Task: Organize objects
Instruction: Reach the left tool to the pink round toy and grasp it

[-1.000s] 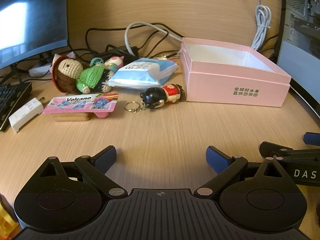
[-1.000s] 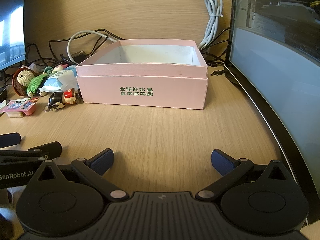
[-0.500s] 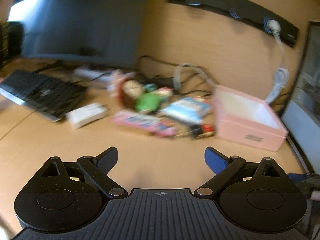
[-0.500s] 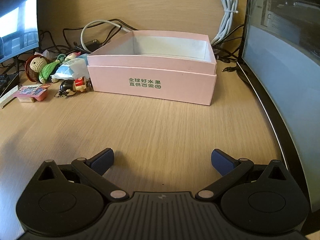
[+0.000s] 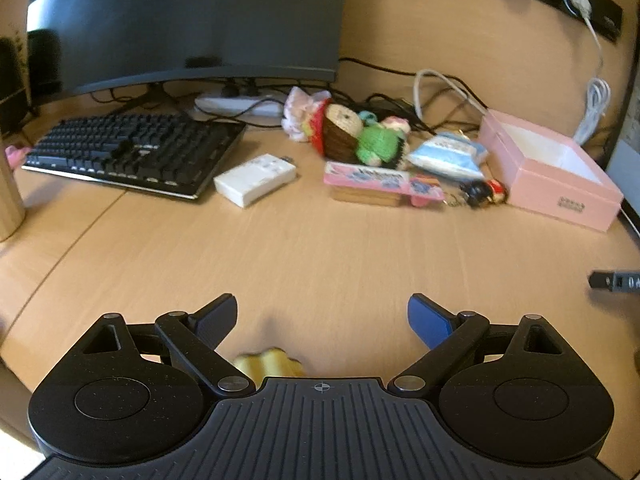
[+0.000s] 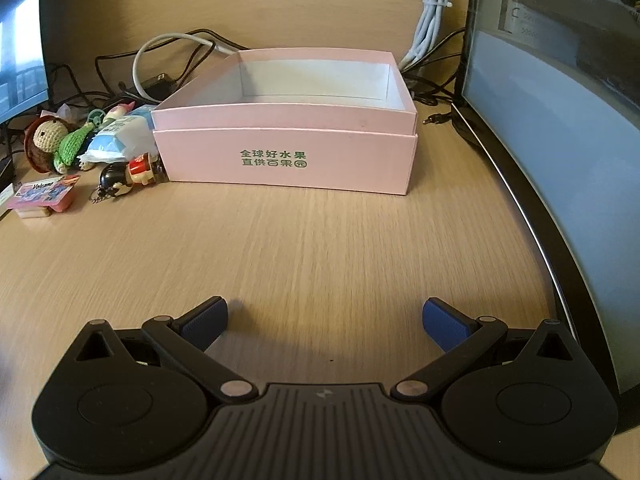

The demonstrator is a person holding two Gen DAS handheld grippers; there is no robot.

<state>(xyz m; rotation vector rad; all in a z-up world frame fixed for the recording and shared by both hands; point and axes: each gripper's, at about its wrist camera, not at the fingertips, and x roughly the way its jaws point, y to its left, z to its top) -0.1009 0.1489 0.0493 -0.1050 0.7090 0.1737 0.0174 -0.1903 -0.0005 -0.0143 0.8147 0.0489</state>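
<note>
An open, empty pink box (image 6: 286,156) (image 5: 552,184) stands on the wooden desk. Left of it lie a crochet doll (image 5: 360,138) (image 6: 56,144), a blue-white packet (image 5: 448,154) (image 6: 120,138), a pink snack pack (image 5: 380,184) (image 6: 44,194) and a small figure keychain (image 5: 482,192) (image 6: 128,176). A white adapter (image 5: 254,179) lies further left. My left gripper (image 5: 322,316) is open, well back from these items, over a yellow object (image 5: 268,364) at its base. My right gripper (image 6: 325,322) is open, facing the box from a distance.
A black keyboard (image 5: 132,152) and a monitor (image 5: 184,20) fill the back left. Cables (image 6: 176,52) run behind the box. A second screen (image 6: 560,120) borders the desk's right side. A metal cup (image 5: 8,196) stands at far left. Bare desk lies before both grippers.
My left gripper has pulled back, up and leftward, so keyboard and monitor now show and the items look farther off. My right gripper has moved closer to the pink box.
</note>
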